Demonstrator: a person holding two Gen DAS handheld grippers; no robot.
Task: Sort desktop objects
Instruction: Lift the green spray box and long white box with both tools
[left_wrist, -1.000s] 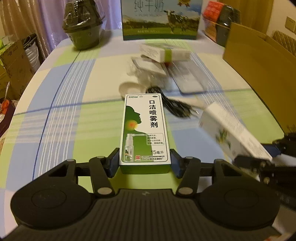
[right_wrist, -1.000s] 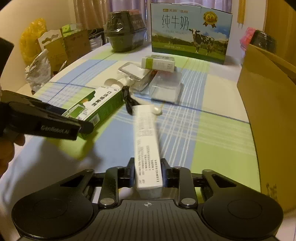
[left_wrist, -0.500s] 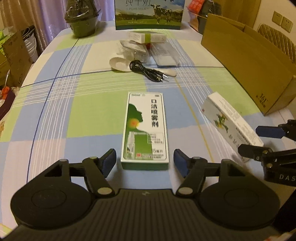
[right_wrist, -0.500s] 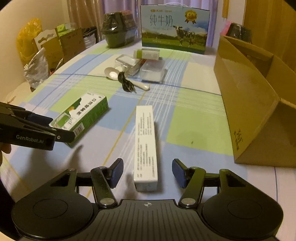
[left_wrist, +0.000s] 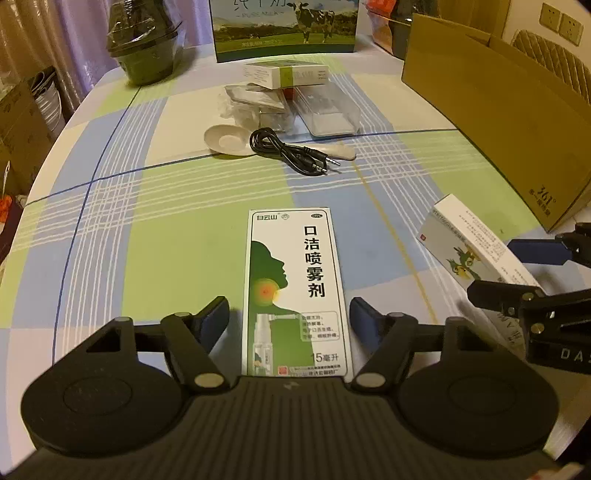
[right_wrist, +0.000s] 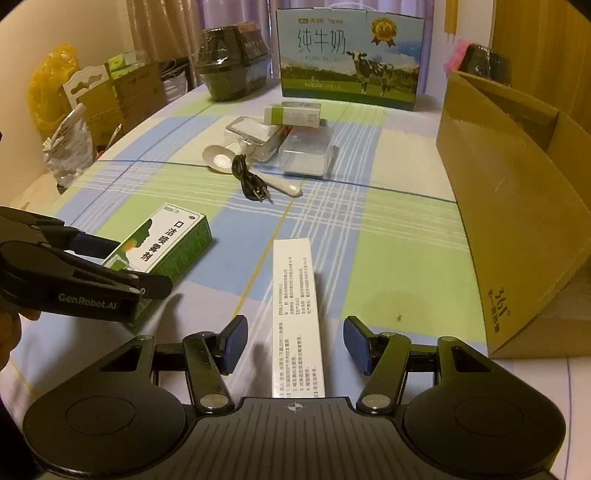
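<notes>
1. The spray box (left_wrist: 295, 291) lies flat on the tablecloth (left_wrist: 166, 258) between the left gripper (left_wrist: 288, 317) fingers. A second ago those fingers were clamped on it; now they stand wide, with a gap on each side and nothing held.
2. The white box (right_wrist: 297, 314) lies lengthwise between the right gripper (right_wrist: 295, 343) fingers. It too was pinched a second ago and hung tilted above the cloth; now it rests on the cloth, and the fingers are spread well clear of both its long sides, touching nothing.
3. Judged from this, both boxes have been set down side by side on the near part of the table, so this pair looks placed and both grippers are free for the next items.
4. Well ahead of the fingertips lie the cable (left_wrist: 288, 151) and the spoon (left_wrist: 229, 140), touching each other, with clear cases (left_wrist: 325, 110) and a small box (left_wrist: 286, 74) beyond them.
5. The carton (right_wrist: 517, 192) stands open to the right of the right fingers.
</notes>
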